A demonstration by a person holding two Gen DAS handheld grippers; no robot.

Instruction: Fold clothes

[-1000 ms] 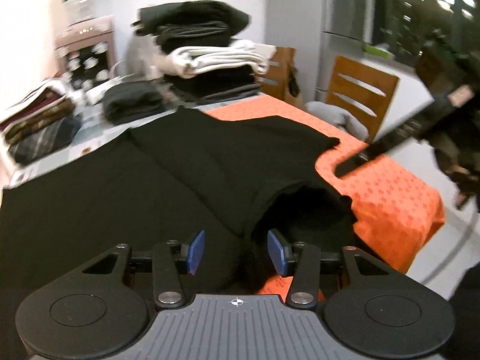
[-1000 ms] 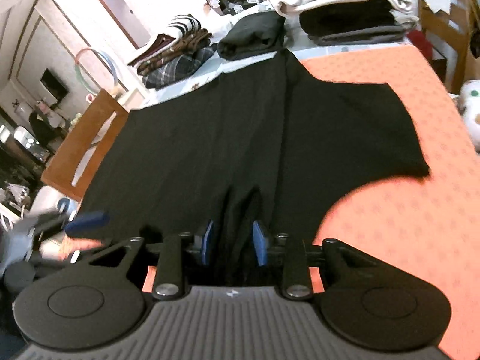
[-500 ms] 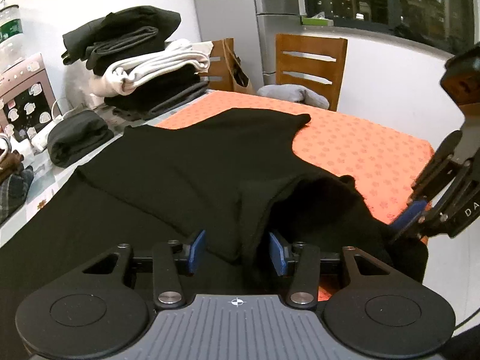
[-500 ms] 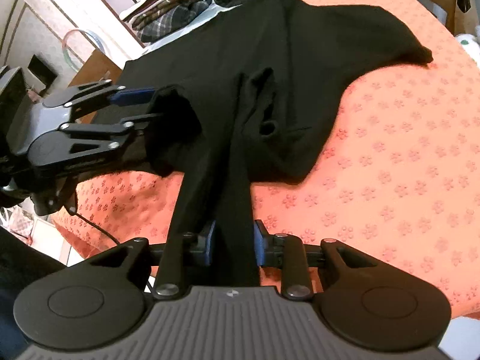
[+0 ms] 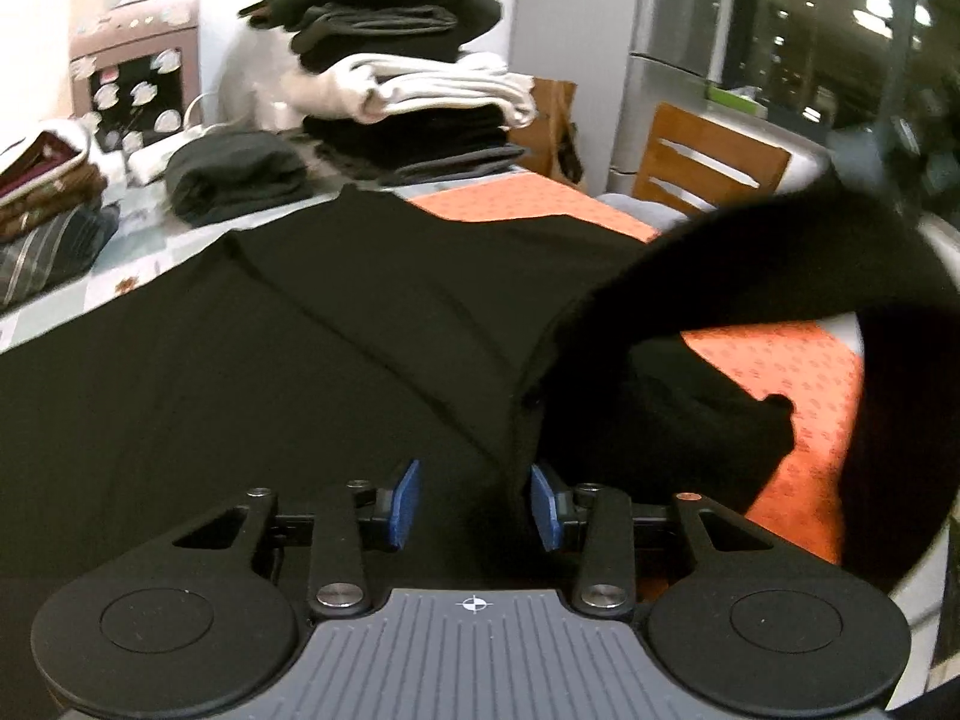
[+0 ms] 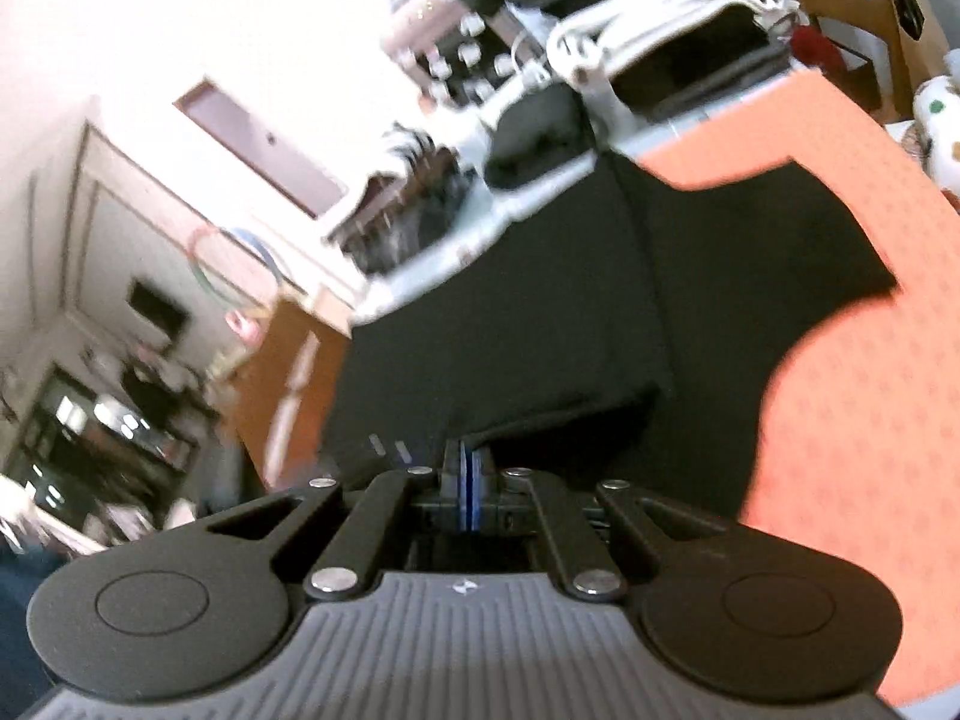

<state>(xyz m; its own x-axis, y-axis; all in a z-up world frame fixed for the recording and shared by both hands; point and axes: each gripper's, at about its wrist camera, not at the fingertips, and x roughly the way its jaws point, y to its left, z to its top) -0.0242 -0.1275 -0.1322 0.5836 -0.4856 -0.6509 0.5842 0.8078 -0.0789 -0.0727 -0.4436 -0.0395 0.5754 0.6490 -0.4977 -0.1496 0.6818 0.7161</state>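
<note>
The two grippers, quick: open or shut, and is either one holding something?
Left gripper: open, black garment between its pads, not pinched.
Right gripper: shut tight; whether it pinches cloth cannot be told.

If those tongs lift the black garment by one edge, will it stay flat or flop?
Probably flop: the black garment already sags in a loose arc on the right. It looks thin and light, creasing easily on the orange cloth, so it may slide.

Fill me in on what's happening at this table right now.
A person is folding a black garment spread over an orange tablecloth, using a handheld gripper in each hand. The right gripper has just closed, its pads together at the garment's near edge, and part of the cloth arches up at the right of the left wrist view. The left gripper stands partly open over the fabric, apparently not clamping it. Stacks of folded clothes wait at the table's far end.
</note>
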